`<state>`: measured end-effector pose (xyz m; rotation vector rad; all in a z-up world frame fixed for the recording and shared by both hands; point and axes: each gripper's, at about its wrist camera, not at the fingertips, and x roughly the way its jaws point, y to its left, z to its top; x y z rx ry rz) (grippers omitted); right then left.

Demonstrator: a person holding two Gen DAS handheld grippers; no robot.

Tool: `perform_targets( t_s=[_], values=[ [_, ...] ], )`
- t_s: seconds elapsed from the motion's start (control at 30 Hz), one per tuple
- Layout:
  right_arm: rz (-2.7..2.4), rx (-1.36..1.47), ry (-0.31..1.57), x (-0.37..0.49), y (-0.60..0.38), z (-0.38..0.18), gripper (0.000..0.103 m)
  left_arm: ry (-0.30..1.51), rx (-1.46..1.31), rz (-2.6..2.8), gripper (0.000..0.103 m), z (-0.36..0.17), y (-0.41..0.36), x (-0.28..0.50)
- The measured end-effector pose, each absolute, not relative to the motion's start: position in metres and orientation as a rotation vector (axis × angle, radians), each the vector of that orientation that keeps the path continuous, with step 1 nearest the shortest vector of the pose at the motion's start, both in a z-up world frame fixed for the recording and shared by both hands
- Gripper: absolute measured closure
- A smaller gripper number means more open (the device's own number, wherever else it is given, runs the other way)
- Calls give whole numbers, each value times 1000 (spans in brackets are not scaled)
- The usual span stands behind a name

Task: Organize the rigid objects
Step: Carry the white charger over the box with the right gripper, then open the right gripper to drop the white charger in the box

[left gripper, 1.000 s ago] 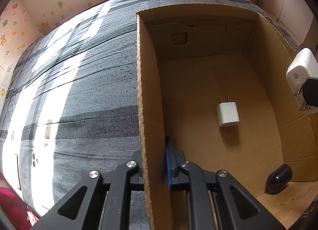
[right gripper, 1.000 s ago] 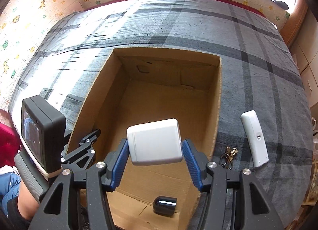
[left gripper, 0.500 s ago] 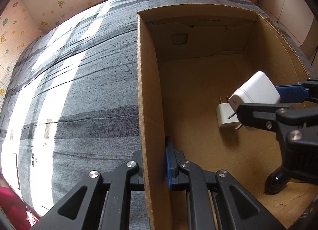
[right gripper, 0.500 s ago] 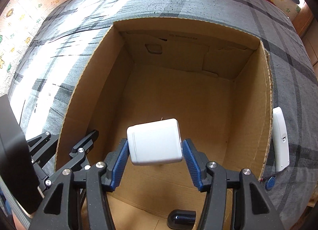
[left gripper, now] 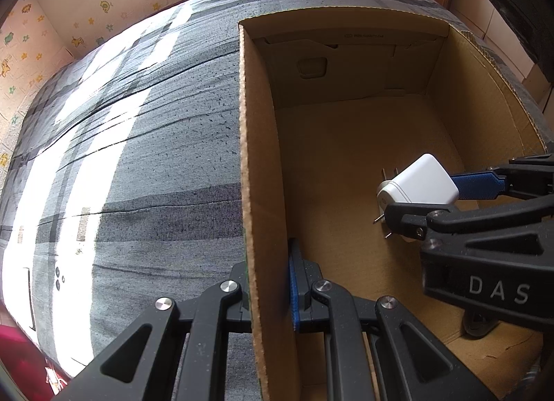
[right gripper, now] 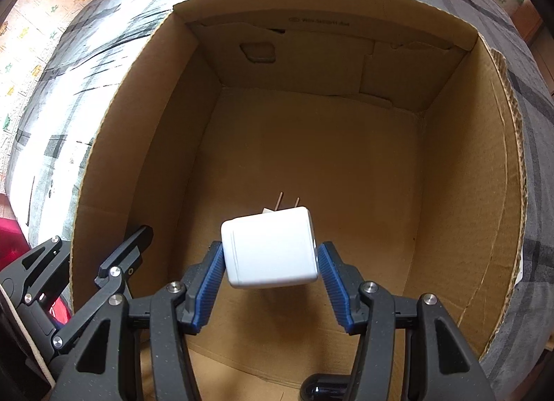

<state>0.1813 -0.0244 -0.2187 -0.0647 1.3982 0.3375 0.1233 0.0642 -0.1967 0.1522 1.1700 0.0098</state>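
Observation:
An open cardboard box [left gripper: 263,165] [right gripper: 138,144] sits on a grey plaid bed. My left gripper [left gripper: 268,283] is shut on the box's left wall, one finger outside and one inside. My right gripper [right gripper: 270,262] is shut on a white charger block [right gripper: 270,252] and holds it low inside the box, above the floor; the block also shows in the left wrist view [left gripper: 420,181]. A second white plug adapter lies on the box floor right behind it, only its prongs [right gripper: 287,202] showing. A black rounded object [right gripper: 322,389] lies in the box's near corner.
The grey plaid bedspread [left gripper: 138,158] spreads to the left of the box. A patterned wall [left gripper: 86,20] runs along the far side. A red object [right gripper: 10,238] lies at the bed's left edge.
My right gripper has carried the white charger block down into the box, closer to the floor and to the adapter lying there. The left gripper has kept its hold on the wall.

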Motion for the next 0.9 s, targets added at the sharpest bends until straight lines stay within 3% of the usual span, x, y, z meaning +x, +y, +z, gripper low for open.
perform_targets(
  t_s=[0.53,0.7,0.9],
  values=[
    [353,-63,1376,184,-23,-209,41,1171,158,12,90,-197,62,123],
    [336,-106,1336,181,-22,-198,25,1172,159,12,90,-197,62,123],
    [322,-101,1304,179,-25,-183,18,1171,159,11,90,-197,63,123]
  ],
)
